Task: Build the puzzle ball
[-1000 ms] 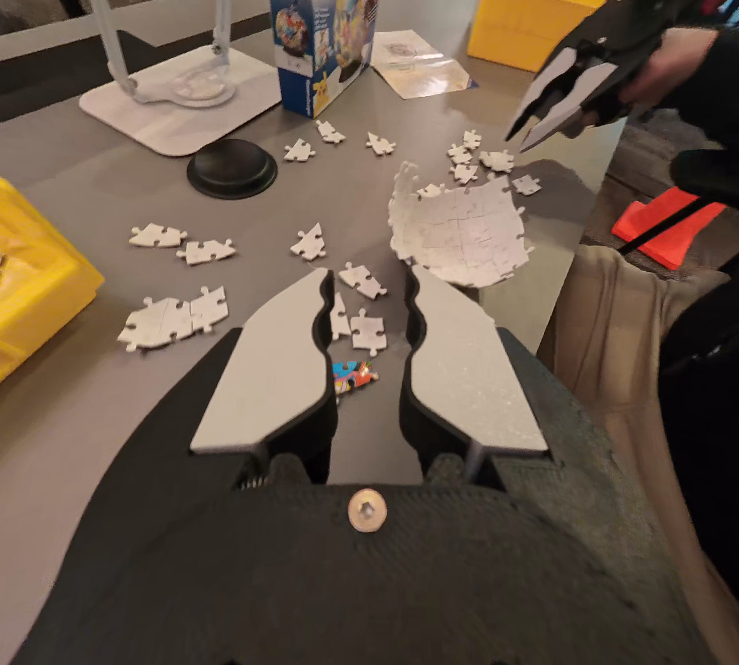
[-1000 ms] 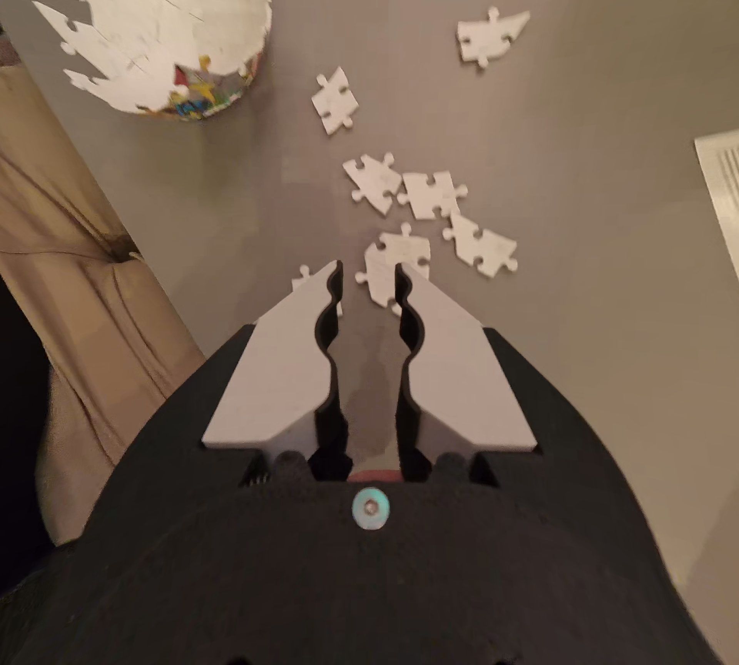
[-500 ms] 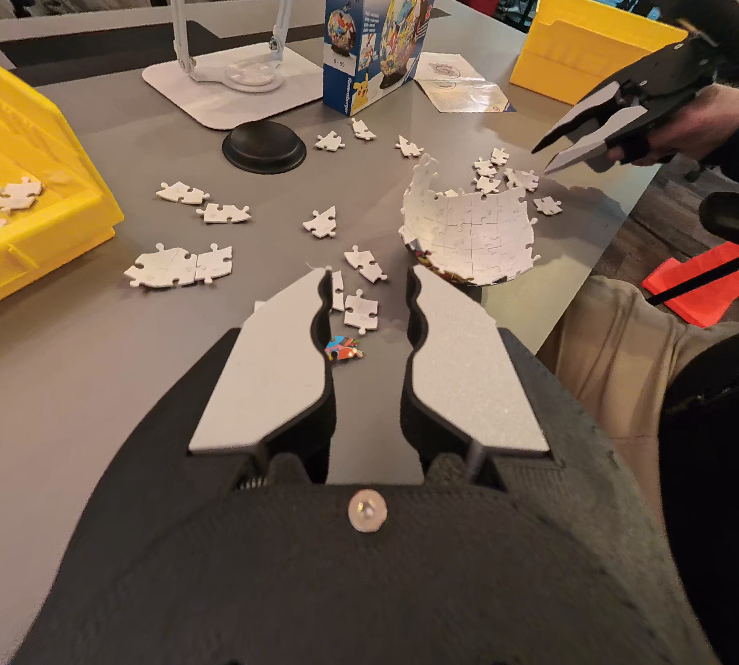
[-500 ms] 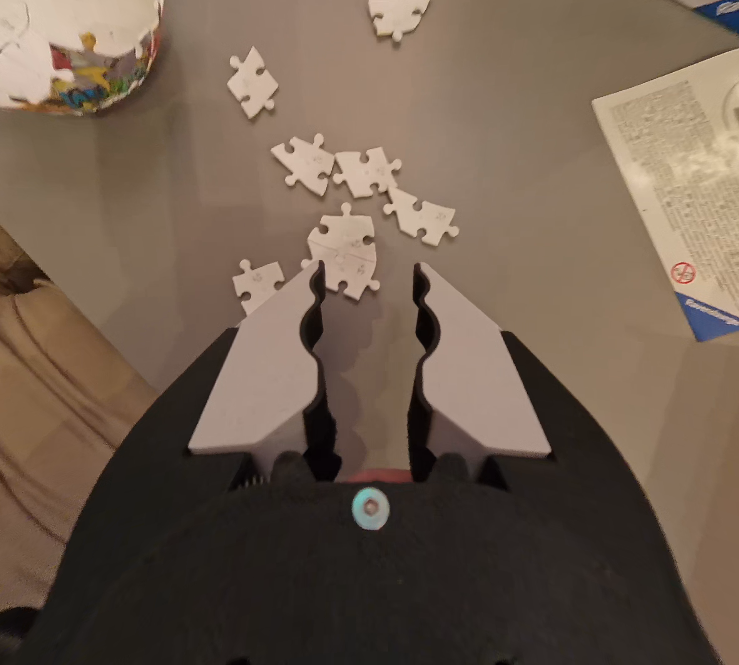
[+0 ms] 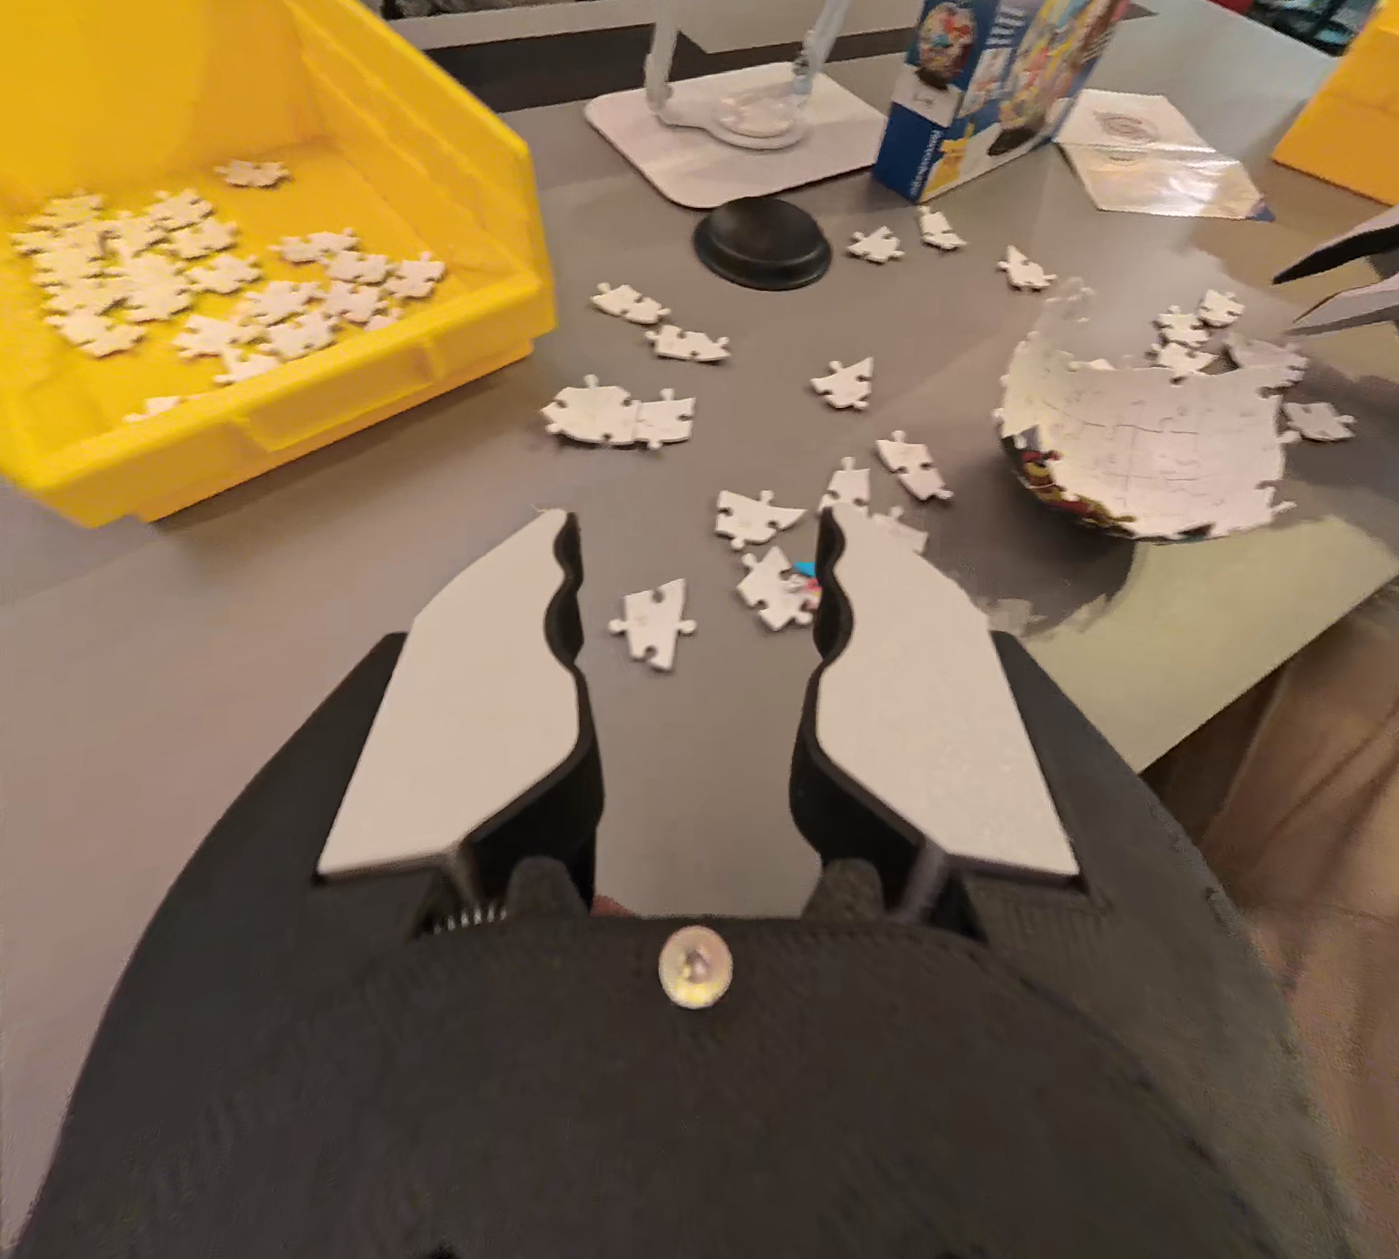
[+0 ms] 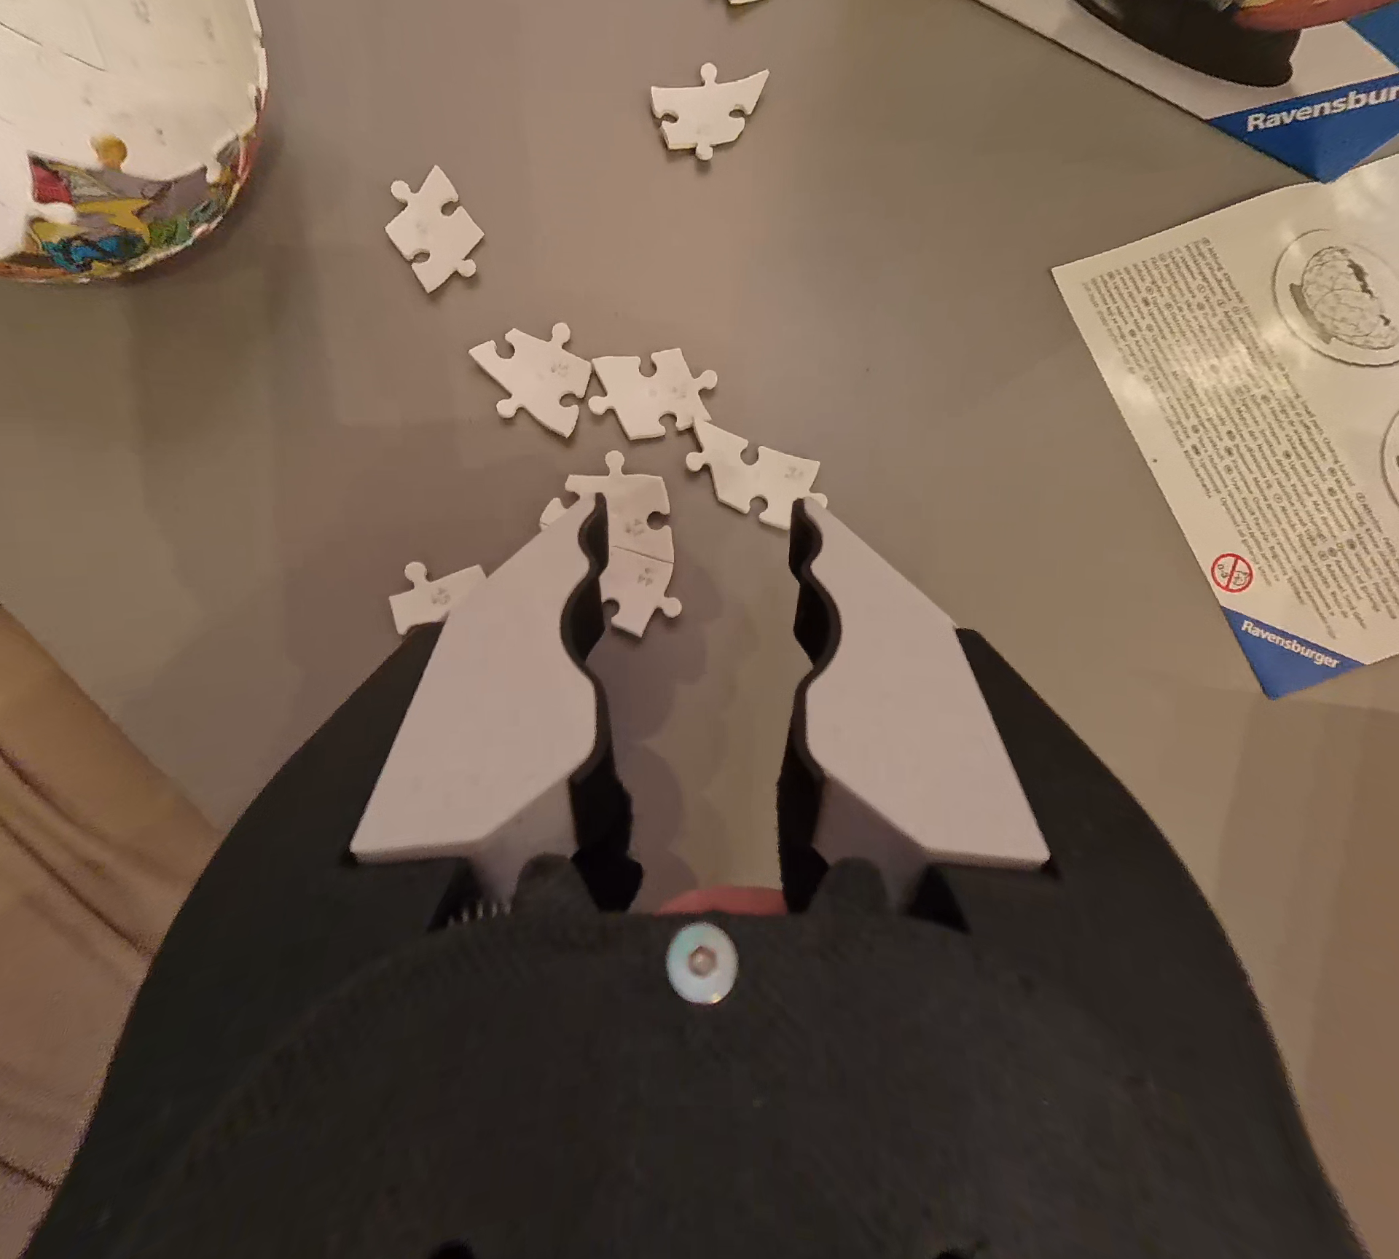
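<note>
The half-built puzzle ball (image 5: 1143,443), a white bowl-shaped shell with coloured outside, rests on the grey table (image 5: 227,617) at the right; it also shows in the right wrist view (image 6: 121,87) at top left. Loose white pieces lie face down around it. My left gripper (image 5: 696,526) is open and empty above a single piece (image 5: 655,621) and a small cluster (image 5: 772,587). My right gripper (image 6: 696,511) is open and empty, low over a joined pair of pieces (image 6: 640,541); its tips show at the right edge of the left wrist view (image 5: 1347,291).
A yellow bin (image 5: 189,223) with several pieces stands at the left. A black round base (image 5: 761,235), a white stand plate (image 5: 727,155), the puzzle box (image 5: 1007,34), a leaflet (image 6: 1249,405) and another yellow bin (image 5: 1355,110) lie farther back. The table edge (image 5: 1211,693) is near right. Spacing between my two grippers at the tips: around 45 cm. The single piece (image 5: 655,621) is about 11 cm from my left fingertips and 40 cm from my right. Left tips and right tips are each some 20 cm from the half-built puzzle ball (image 5: 1143,443).
My left gripper has swung left and opened wider, bringing the yellow bin into view. My right gripper has opened wider and moved lower over the cluster of pieces beside the shell.
</note>
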`<state>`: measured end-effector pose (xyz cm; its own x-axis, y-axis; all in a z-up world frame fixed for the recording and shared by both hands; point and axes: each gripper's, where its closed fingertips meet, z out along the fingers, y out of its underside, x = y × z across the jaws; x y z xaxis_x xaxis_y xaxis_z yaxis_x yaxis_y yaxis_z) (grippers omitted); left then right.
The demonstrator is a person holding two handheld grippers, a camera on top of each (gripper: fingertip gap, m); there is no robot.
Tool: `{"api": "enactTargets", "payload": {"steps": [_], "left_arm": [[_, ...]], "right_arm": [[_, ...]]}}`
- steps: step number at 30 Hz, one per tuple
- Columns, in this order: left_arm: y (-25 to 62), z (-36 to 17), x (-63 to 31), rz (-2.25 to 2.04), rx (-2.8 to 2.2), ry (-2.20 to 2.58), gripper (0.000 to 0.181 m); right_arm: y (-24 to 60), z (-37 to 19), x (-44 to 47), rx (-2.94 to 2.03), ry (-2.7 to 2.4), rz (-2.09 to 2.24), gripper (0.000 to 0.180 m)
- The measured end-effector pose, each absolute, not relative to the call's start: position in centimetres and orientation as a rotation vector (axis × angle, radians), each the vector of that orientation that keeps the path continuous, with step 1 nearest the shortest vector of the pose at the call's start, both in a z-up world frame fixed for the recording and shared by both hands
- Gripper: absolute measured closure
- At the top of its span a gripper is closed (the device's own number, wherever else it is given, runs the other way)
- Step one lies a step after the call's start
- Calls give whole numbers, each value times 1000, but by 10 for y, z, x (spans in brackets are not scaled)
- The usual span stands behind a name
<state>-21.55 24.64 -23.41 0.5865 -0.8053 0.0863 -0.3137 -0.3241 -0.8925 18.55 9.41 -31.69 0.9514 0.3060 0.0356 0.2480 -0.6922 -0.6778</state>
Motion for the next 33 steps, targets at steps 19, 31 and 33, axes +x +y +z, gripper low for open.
{"api": "enactTargets", "payload": {"steps": [19, 31, 33], "left_arm": [[241, -302, -203, -536, -2002, 1190, 130], [253, -298, -181, -591, -1963, 1167, 137], [255, -295, -172, -596, -1938, 1208, 138]], "right_arm": [[110, -298, 176, -2265, -409, 68, 136], [145, -272, 135, -2133, -454, 162, 140], [153, -270, 126, -2118, -462, 204, 140]]}}
